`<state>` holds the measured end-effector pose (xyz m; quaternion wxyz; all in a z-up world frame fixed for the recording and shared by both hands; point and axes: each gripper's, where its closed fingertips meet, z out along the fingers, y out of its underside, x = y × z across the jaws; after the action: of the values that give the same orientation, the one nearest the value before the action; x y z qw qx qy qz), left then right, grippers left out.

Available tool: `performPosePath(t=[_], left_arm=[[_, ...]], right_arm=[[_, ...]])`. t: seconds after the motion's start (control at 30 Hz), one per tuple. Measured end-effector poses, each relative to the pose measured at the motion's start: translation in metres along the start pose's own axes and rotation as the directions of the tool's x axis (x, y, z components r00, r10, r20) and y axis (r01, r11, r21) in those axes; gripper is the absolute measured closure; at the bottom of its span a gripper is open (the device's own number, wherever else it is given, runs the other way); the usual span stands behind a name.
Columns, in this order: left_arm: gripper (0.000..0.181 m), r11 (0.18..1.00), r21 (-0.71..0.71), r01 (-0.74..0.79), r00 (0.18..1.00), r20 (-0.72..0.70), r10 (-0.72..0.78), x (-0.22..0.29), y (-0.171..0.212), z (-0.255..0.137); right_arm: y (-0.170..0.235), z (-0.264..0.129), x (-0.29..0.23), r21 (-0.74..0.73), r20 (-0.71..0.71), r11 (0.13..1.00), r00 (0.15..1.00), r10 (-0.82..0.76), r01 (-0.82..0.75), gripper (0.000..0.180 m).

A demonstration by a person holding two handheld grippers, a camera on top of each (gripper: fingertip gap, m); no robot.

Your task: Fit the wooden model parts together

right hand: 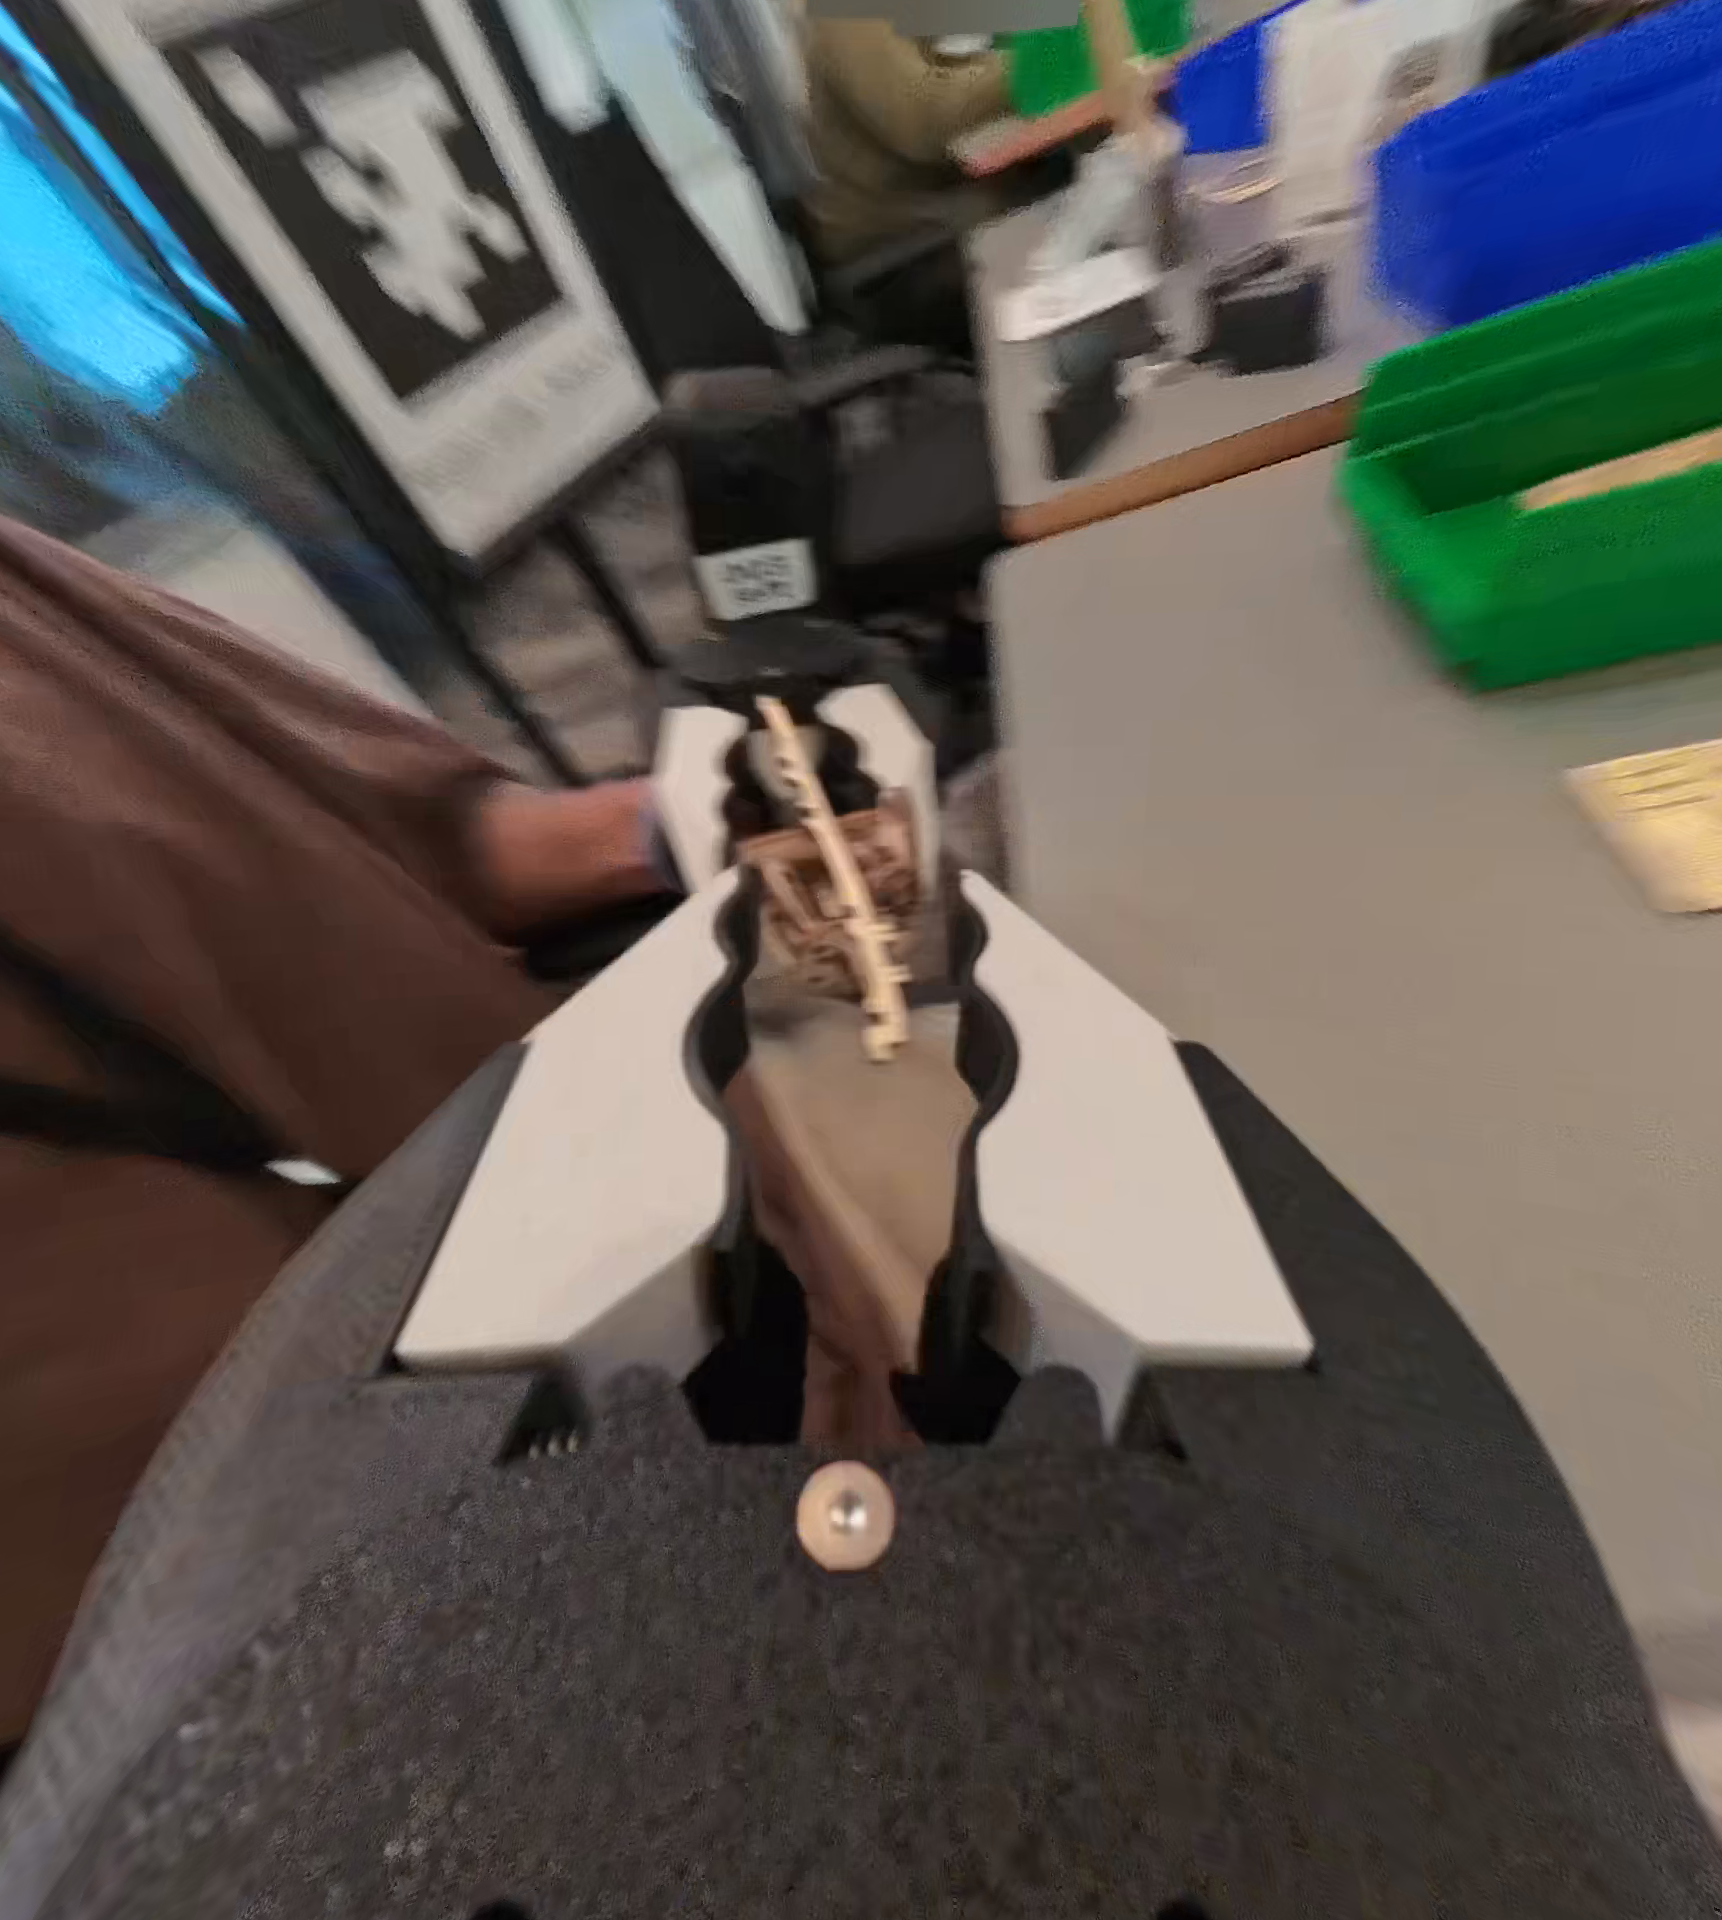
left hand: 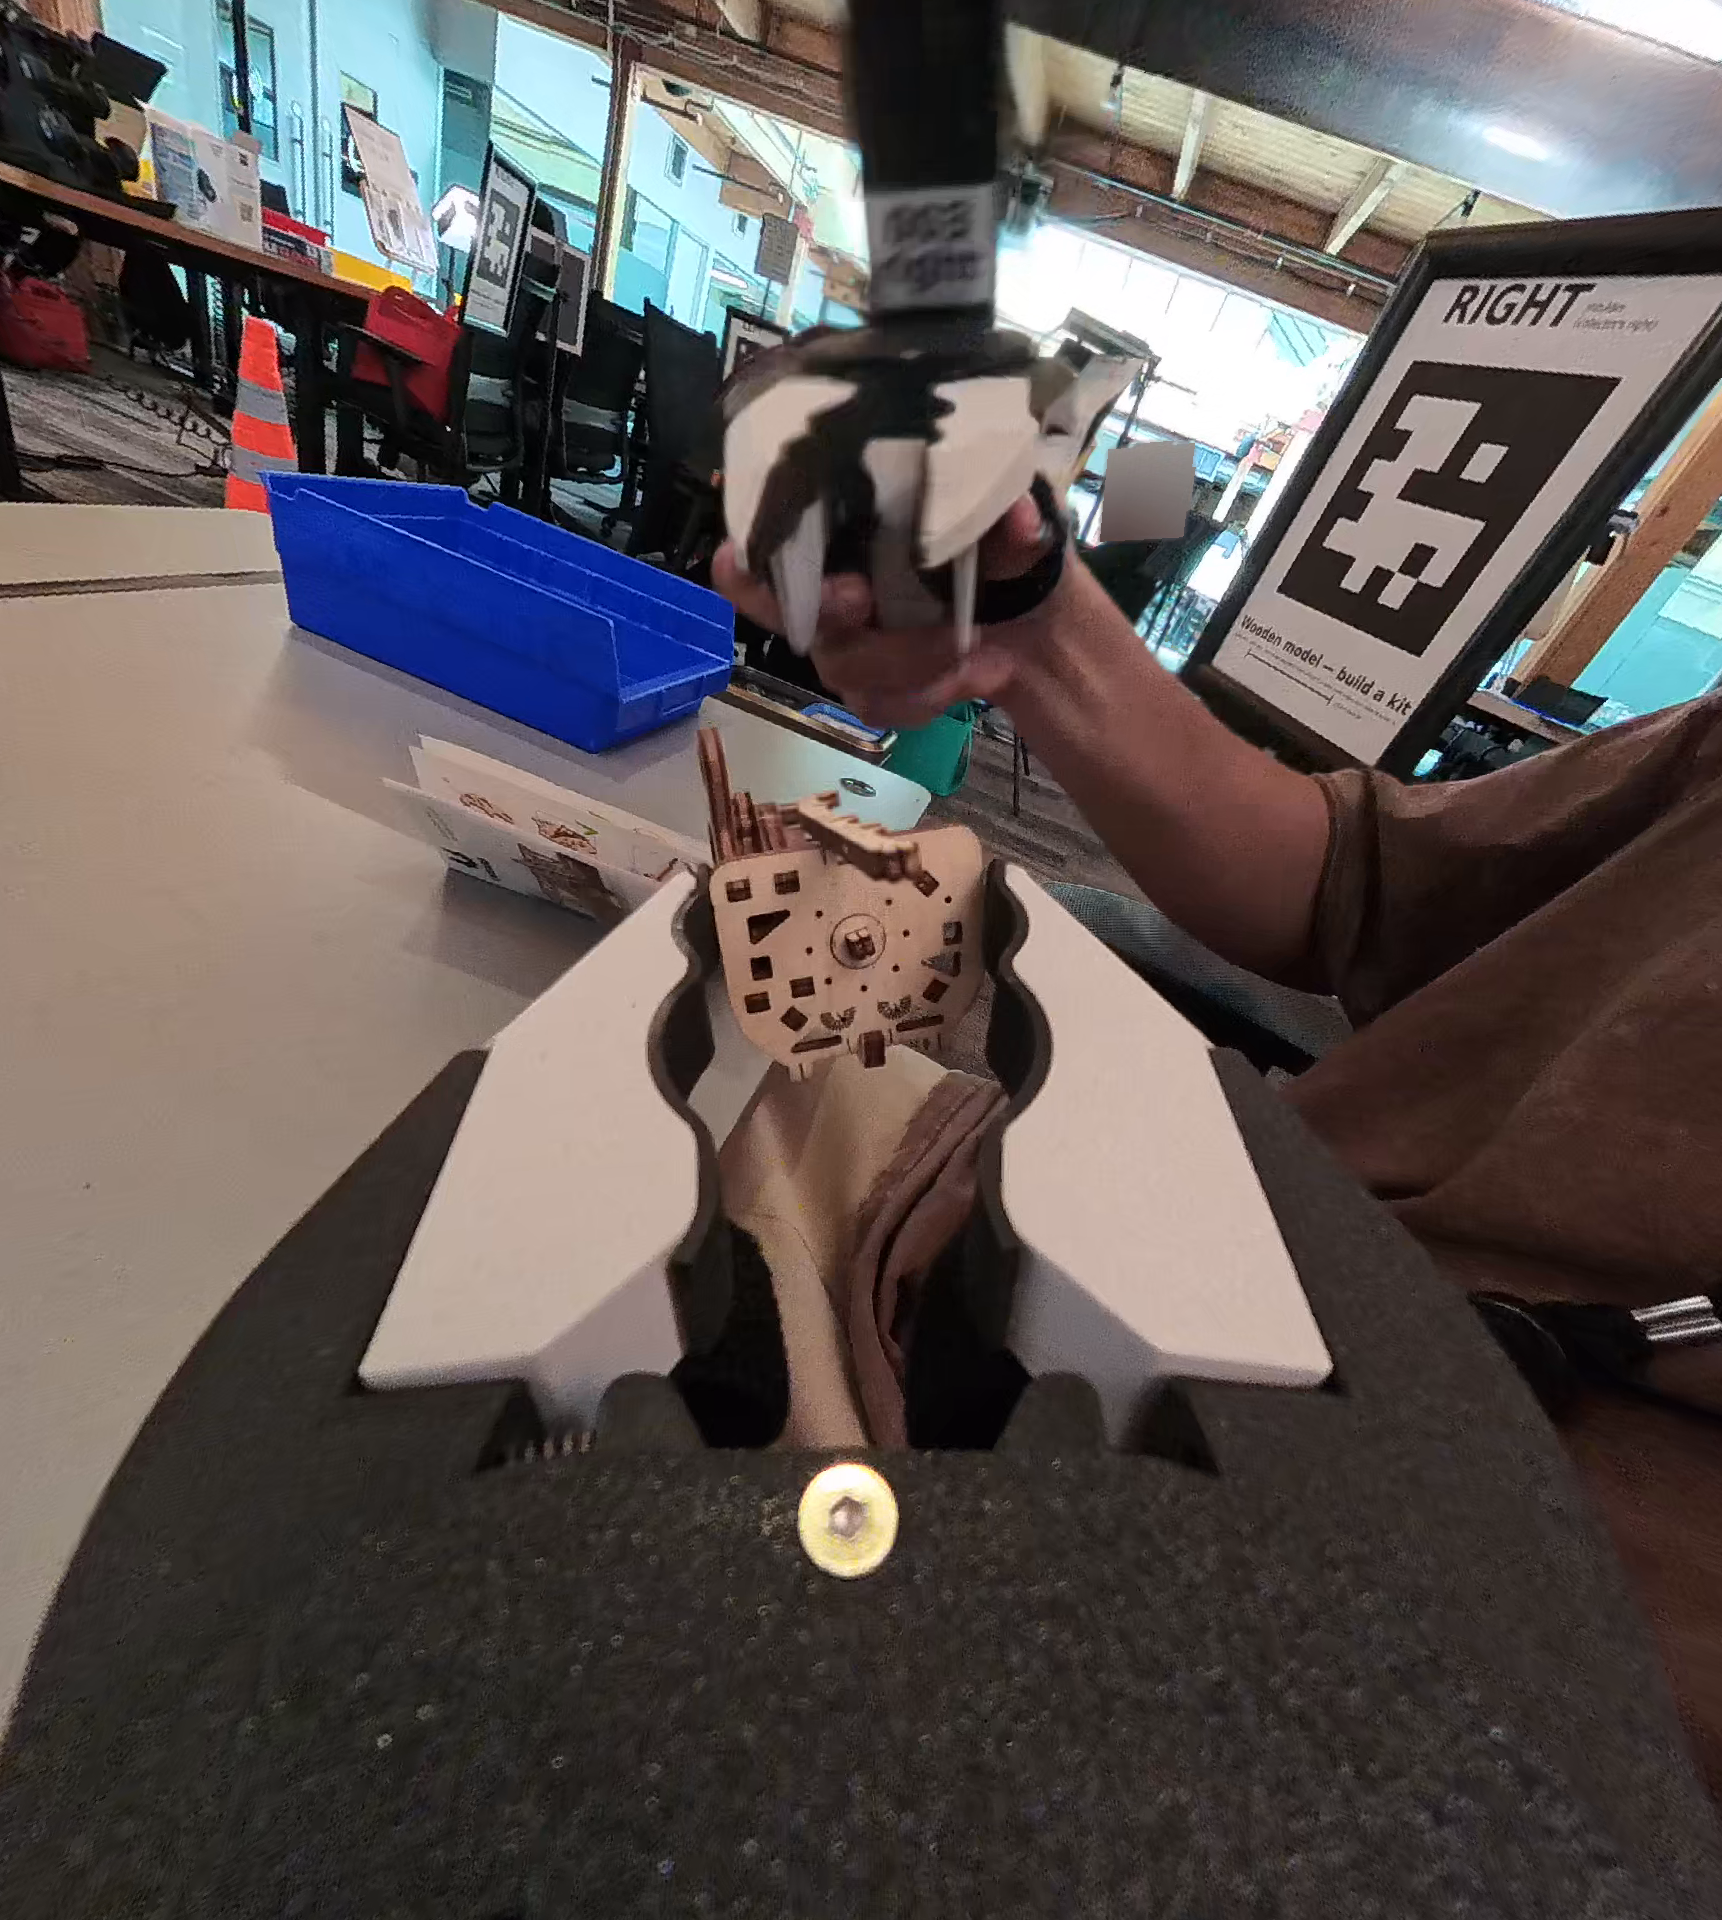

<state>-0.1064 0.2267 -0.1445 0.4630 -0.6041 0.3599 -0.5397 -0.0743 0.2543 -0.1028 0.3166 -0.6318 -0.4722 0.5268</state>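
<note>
Item, wooden model, part-built: being pinched by its side edges in the left gripper [left hand: 841, 935], clear above the grey table [left hand: 109, 935] and near the person's brown shirt [left hand: 1563, 1039]. Presenting the slotted face plate [left hand: 836, 966] of the wooden model assembly [left hand: 795, 831] toward the left wrist camera, probably so that the open slots and centre hub are staying reachable for the next part. Carrying a notched wooden strip [left hand: 857, 836] along the top edge, with further stacked pieces showing behind the plate. Showing edge-on in the right wrist view, as a thin pale line between the far gripper's fingers. Item, right gripper [left hand: 878, 613]: hovering just above the assembly with its fingers spread apart and seemingly gripping nothing, apparently waiting to take or press a part; lining up on the plate's edge in its own blurred view. Item, blue bin [left hand: 504, 603]: standing on the table beyond the assembly, well apart from it, floor hidden by the near wall, so contents not telling. Item, green bin [right hand: 1563, 582]: sitting on the table to the right, holding a flat pale wooden sheet [right hand: 1667, 468], likely stock for remaining parts. Item, instruction booklet [left hand: 545, 831]: lying on the table just behind the left gripper, near enough for consulting while fitting.
</note>
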Motion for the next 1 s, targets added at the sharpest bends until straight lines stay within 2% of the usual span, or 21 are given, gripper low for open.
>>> performPosePath(t=[0.03, 0.07, 0.17, 0.23, 0.27, 0.3, 0.33, 0.37, 0.43, 0.5, 0.53, 0.63, 0.7, 0.8, 1.0], left_arm=[[0.131, 1.0, -0.001, 0.004, 1.0, -0.003, -0.004, 0.0, 0.0, 0.001], [0.131, 1.0, 0.0, 0.005, 1.0, -0.007, -0.005, 0.001, 0.0, 0.002], [0.131, 1.0, -0.005, 0.007, 1.0, -0.017, -0.007, 0.004, 0.002, 0.005], [0.131, 1.0, -0.004, 0.016, 0.999, -0.03, -0.016, 0.006, 0.003, 0.007], [0.131, 1.0, -0.009, 0.02, 0.999, -0.036, -0.021, 0.006, 0.005, 0.008], [0.131, 1.0, -0.017, 0.02, 0.999, -0.038, -0.02, 0.007, 0.007, 0.01], [0.131, 0.999, -0.027, 0.018, 0.999, -0.039, -0.019, 0.007, 0.009, 0.011], [0.131, 0.999, -0.035, 0.016, 0.999, -0.041, -0.018, 0.007, 0.011, 0.012], [0.131, 0.999, -0.048, 0.011, 0.999, -0.037, -0.013, 0.007, 0.013, 0.014], [0.131, 0.998, -0.056, 0.007, 0.999, -0.038, -0.009, 0.008, 0.015, 0.014], [0.131, 0.999, -0.054, 0.008, 0.999, -0.031, -0.009, 0.006, 0.014, 0.014], [0.131, 0.999, -0.044, 0.021, 0.999, -0.029, -0.022, 0.003, 0.012, 0.012], [0.131, 0.999, -0.045, 0.029, 0.999, -0.022, -0.03, 0.001, 0.013, 0.011], [0.131, 0.999, -0.047, 0.027, 1.0, -0.015, -0.027, -0.001, 0.013, 0.01], [0.131, 0.993, -0.108, 0.056, 0.998, 0.035, -0.053, -0.012, 0.026, 0.012]], right_arm=[[0.006, 0.002, -0.002, -0.006, 0.075, 0.997, 0.995, 0.071, -0.071, 0.143], [0.016, 0.006, -0.001, -0.042, 0.079, 0.996, 0.993, 0.086, -0.083, 0.141], [0.039, 0.02, 0.004, -0.136, -0.036, 0.989, 0.998, -0.06, 0.055, 0.147], [0.042, 0.024, 0.008, -0.129, -0.035, 0.991, 0.998, -0.044, 0.039, 0.153], [0.044, 0.026, 0.009, -0.124, 0.018, 0.992, 1.0, 0.019, -0.016, 0.157], [0.043, 0.026, 0.003, -0.122, 0.129, 0.988, 0.985, 0.112, -0.097, 0.158], [0.04, 0.025, -0.003, -0.127, 0.229, 0.979, 0.956, 0.184, -0.158, 0.167], [0.041, 0.025, -0.002, -0.134, 0.266, 0.976, 0.942, 0.205, -0.175, 0.176], [0.052, 0.028, 0.002, -0.184, 0.257, 0.972, 0.948, 0.189, -0.144, 0.176], [0.057, 0.031, 0.001, -0.217, 0.26, 0.966, 0.945, 0.199, -0.144, 0.156], [0.056, 0.03, -0.001, -0.219, 0.274, 0.966, 0.941, 0.196, -0.138, 0.153], [0.056, 0.032, -0.002, -0.249, 0.27, 0.962, 0.946, 0.178, -0.11, 0.158], [0.056, 0.032, -0.008, -0.266, 0.302, 0.96, 0.937, 0.173, -0.091, 0.177], [0.057, 0.031, -0.002, -0.258, 0.26, 0.965, 0.959, 0.11, -0.041, 0.177], [0.045, 0.018, 0.015, -0.19, 0.19, 0.978, 0.974, 0.127, -0.09, 0.178]])
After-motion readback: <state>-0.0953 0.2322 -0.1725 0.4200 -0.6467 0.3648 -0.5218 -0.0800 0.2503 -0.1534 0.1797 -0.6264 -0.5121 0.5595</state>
